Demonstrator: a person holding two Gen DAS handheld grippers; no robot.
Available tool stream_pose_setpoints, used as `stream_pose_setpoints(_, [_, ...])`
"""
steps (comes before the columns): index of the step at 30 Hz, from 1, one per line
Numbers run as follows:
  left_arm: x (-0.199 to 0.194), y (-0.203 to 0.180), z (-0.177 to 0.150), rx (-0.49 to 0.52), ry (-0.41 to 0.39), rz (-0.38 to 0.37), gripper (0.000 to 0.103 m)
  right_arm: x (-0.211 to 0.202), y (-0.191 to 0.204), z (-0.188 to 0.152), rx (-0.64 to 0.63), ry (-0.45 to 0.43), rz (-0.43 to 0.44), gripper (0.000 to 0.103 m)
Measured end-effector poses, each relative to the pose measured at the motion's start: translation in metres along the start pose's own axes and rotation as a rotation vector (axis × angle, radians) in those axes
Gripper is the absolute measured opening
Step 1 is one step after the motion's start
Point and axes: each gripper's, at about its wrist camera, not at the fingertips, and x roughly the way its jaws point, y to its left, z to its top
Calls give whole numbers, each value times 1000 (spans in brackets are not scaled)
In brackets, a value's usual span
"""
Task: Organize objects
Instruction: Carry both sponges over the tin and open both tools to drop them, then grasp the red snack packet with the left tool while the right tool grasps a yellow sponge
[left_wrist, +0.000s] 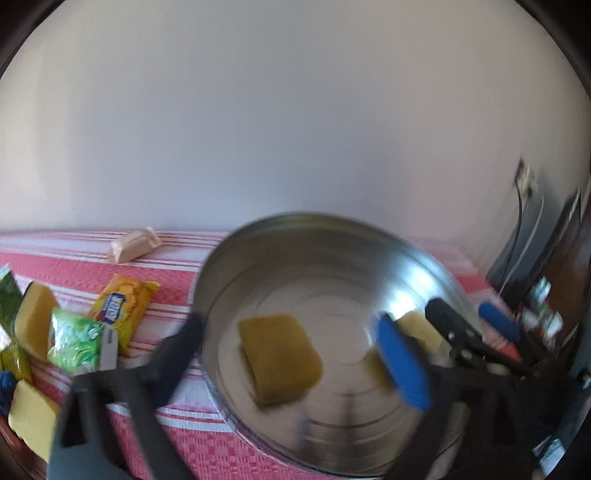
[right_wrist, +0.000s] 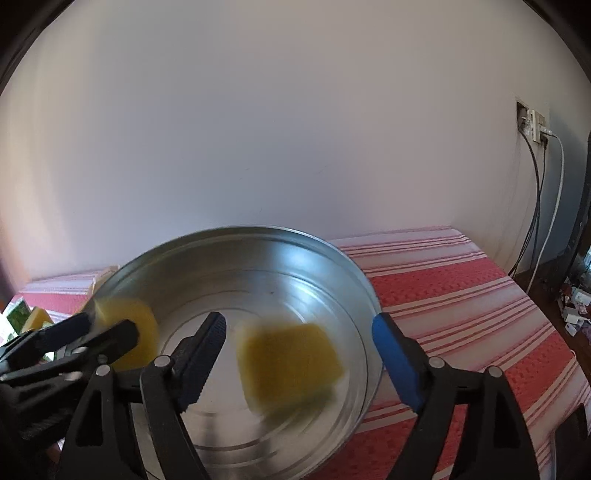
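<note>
A round steel tray (left_wrist: 295, 229) (right_wrist: 236, 236) sits on a red striped cloth. A yellow sponge (left_wrist: 279, 356) (right_wrist: 291, 360) lies loose inside it. My left gripper (left_wrist: 295, 354) is open, its fingers astride the tray's near wall. My right gripper (right_wrist: 299, 350) is open over the tray, one finger inside and one outside the right rim. In the right wrist view the left gripper (right_wrist: 107, 332) shows at the left rim with a second yellow sponge (right_wrist: 129, 325) against its fingertips. More yellow sponges (left_wrist: 35, 321) and snack packets (left_wrist: 123, 310) lie left of the tray.
A beige block (left_wrist: 135, 245) lies by the wall at the back. A green packet (left_wrist: 74, 339) sits in the left pile. Cables and a wall socket (right_wrist: 533, 125) are at the right, past the table's right edge (right_wrist: 524, 291). Clutter lies on the floor there.
</note>
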Motion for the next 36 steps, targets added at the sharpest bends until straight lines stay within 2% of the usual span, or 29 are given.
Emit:
stream_pose_setpoints(2, [-11, 3, 4, -26, -26, -2, 103, -7, -4, 1, 32, -30, 11, 88])
stream_pose_setpoints(7, [-25, 7, 0, -5, -72, 42, 103, -14, -25, 4, 88, -130, -12, 93])
stream_pose_setpoints(11, [-28, 10, -3, -3, -71, 59, 103, -12, -30, 4, 110, -134, -9, 95])
stream_pose_setpoints(15, [-34, 11, -5, 30, -108, 134, 103, -11, -32, 4, 120, -142, -5, 95])
stream_pose_setpoints(18, [-42, 18, -10, 72, -156, 194, 103, -17, -33, 2, 143, -187, 13, 95])
stream_pose_setpoints(24, [-56, 35, -21, 85, -204, 235, 103, -24, -31, -2, 161, -274, 39, 95])
stream_pose_setpoints(27, [-64, 44, -28, 94, -221, 269, 103, -23, -23, -4, 131, -284, 15, 95])
stream_pose_setpoints(36, [-78, 71, -44, 96, -187, 310, 103, -27, 9, -14, 47, -243, 2, 95])
